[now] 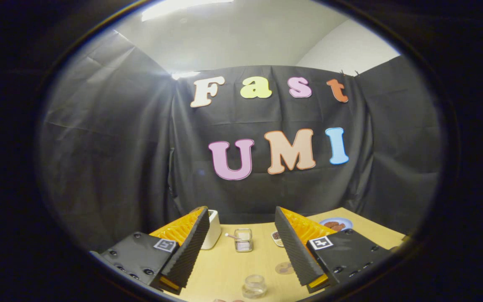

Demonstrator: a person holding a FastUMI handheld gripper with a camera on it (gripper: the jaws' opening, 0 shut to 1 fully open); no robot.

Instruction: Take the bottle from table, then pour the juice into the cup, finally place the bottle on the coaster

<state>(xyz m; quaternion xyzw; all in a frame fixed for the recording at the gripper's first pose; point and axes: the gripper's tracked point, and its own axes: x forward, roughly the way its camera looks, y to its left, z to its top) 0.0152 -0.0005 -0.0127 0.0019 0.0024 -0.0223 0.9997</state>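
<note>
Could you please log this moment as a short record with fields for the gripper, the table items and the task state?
gripper: gripper open, fingers wide apart, nothing between them
cup: clear glass cup on the table, between the fingers, near their base
coaster: round coaster beside the right-hand finger
container: small clear container with sticks, beyond the fingertips
white box: white box behind the left-hand finger
plate: plate with brown food, far right
bottle: not identified
task state: bottle not yet grasped
</note>
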